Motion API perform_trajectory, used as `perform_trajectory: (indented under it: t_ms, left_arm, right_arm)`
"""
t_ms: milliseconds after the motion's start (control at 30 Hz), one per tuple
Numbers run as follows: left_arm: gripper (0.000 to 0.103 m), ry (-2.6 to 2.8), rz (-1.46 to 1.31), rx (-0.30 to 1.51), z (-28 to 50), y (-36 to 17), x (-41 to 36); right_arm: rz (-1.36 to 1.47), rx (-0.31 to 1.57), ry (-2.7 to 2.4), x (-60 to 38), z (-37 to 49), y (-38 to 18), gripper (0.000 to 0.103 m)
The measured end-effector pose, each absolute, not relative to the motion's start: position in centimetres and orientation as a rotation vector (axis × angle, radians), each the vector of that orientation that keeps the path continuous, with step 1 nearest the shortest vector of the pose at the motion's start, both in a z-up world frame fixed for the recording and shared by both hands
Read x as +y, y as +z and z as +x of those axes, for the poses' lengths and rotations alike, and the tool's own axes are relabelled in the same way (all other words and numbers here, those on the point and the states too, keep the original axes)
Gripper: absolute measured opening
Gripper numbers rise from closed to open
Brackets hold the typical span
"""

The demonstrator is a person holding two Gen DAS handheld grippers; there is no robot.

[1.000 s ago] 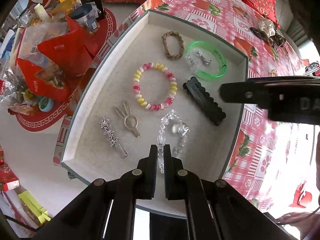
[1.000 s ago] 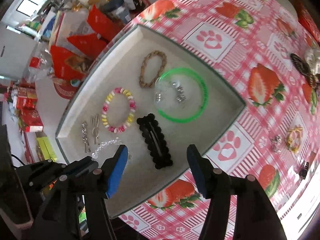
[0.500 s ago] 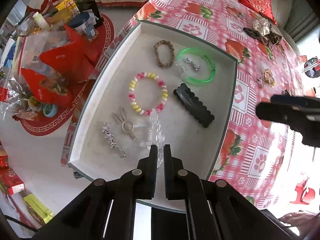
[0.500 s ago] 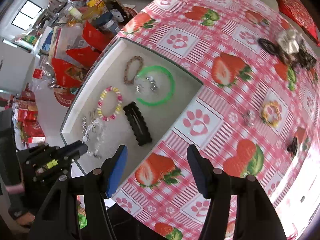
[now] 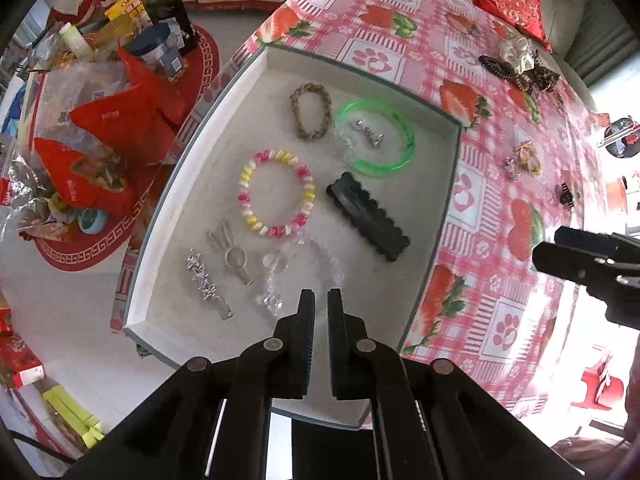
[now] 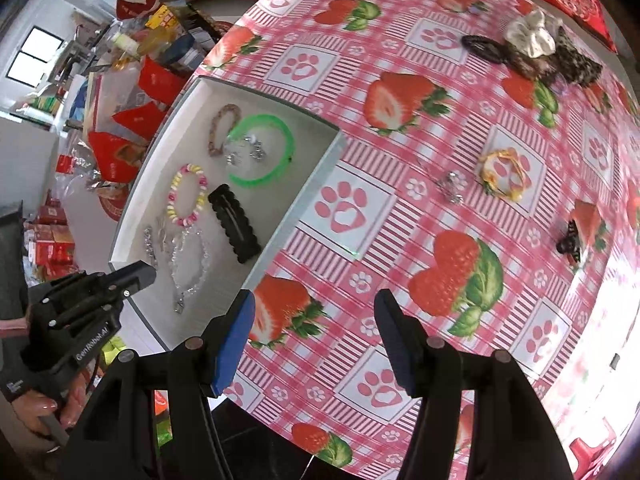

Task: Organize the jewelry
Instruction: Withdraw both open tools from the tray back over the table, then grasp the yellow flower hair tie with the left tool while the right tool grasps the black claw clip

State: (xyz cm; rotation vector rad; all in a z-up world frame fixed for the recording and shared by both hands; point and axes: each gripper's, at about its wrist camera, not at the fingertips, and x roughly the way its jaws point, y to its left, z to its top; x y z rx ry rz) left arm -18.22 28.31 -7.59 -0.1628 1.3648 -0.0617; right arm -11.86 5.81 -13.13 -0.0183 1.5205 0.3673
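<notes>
Lying in a shallow white tray (image 5: pixel 208 148) on a round table, the sorted jewelry fills most of the felt floor: a braided tan bracelet (image 5: pixel 311 110) at the far end, a green bangle (image 5: pixel 394 160) just beside it with small silver earrings (image 5: pixel 370 134) inside its ring, a pink, yellow and white bead bracelet (image 5: pixel 276 194) in the middle, and a black scalloped hair clip (image 5: pixel 368 216) to its right. Nearer the camera rest a silver star clip (image 5: pixel 206 282), a silver rabbit-ear clip (image 5: pixel 232 254) and a clear crystal bracelet (image 5: pixel 288 272). The left gripper (image 5: pixel 318 304) hangs above the tray's near end, its fingers drawn nearly together with nothing between them. Over the strawberry-and-paw-print tablecloth (image 6: pixel 420 240), the right gripper (image 6: pixel 314 312) hovers outside the tray, its blue-padded fingers (image 6: pixel 236 340) spread wide and empty. Pieces not yet in the tray lie scattered on the cloth: a gold bracelet (image 6: pixel 502 174) with a small silver trinket (image 6: pixel 452 188) just beside it, a small black claw clip (image 6: pixel 570 242) near the edge, and a heap of scrunchies and hair clips (image 6: pixel 536 50) at the far side. Red packets and boxes (image 5: pixel 92 152) crowd the floor beyond.
</notes>
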Motion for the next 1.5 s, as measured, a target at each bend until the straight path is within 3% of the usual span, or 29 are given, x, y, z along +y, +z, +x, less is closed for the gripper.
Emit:
perform_trajectory:
  t_ms: [33, 67, 100, 133, 167, 533, 1033, 1500]
  left_arm:
    - [0.011, -0.072, -0.171, 1.358, -18.1, -7.4, 28.1]
    - [0.011, -0.084, -0.176, 1.347, -18.0, -7.0, 27.9]
    - [0.03, -0.095, -0.174, 1.34, -17.9, -6.8, 27.7]
    - [0.103, -0.103, -0.171, 1.336, -17.8, -6.6, 27.5]
    - [0.1, -0.104, -0.163, 1.321, -17.6, -6.5, 27.0]
    - [0.103, -0.097, -0.016, 1.275, -14.5, -12.0, 20.4]
    - [0.103, -0.189, 0.054, 1.361, -10.6, -22.0, 10.2]
    - [0.103, -0.24, 0.118, 1.36, -0.7, -28.2, 1.3]
  right_arm:
    - [-0.013, 1.515, 0.362, 5.5, -11.9, -13.0, 0.067]
    - [-0.008, 1.511, 0.359, 5.3, -12.0, -12.9, 0.077]
    - [0.0, 1.505, 0.352, 4.9, -12.1, -12.8, 0.083]
    - [0.009, 1.495, 0.342, 4.6, -12.1, -12.6, 0.085]
    - [0.017, 1.487, 0.334, 4.3, -12.1, -12.5, 0.086]
    - [0.108, 1.439, 0.255, -0.3, -12.5, -12.1, 0.087]
    - [0.128, 1.505, 0.044, -11.1, -13.2, -14.3, 0.087]
    - [0.166, 1.519, -0.043, -17.0, -10.0, -16.5, 0.087]
